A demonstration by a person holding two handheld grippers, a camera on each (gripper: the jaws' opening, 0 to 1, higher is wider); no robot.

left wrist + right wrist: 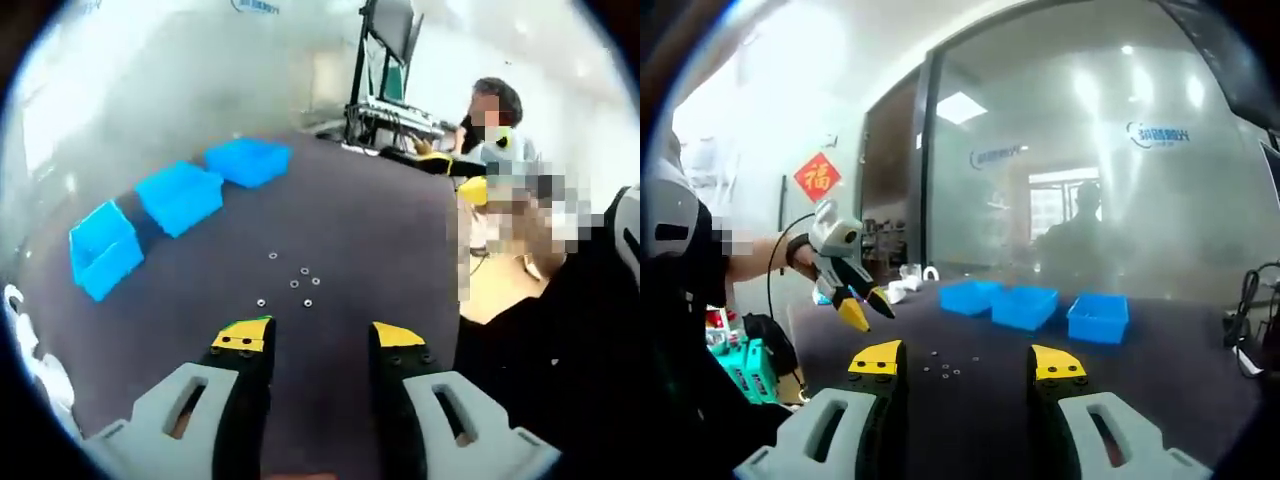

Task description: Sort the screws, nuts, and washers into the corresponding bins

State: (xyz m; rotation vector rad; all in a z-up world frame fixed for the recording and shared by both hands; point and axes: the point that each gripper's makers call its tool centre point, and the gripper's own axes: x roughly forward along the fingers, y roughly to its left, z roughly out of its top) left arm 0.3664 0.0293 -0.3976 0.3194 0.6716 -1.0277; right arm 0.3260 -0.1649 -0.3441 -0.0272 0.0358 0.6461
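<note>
Hovering open above the table [380, 240], the left gripper [318, 338] and right gripper [966, 360] face small washers [292, 283]; three blue bins [180, 196] line its far edge.

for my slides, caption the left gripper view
Open hand-held gripper above small metal parts on dark table, three blue bins beyond.

The left gripper view looks down across the table [380, 240] from its near edge. The right gripper view looks low along it toward the glass wall [1090, 180]. Both share the three blue bins [178, 197] [1025, 305].
</note>
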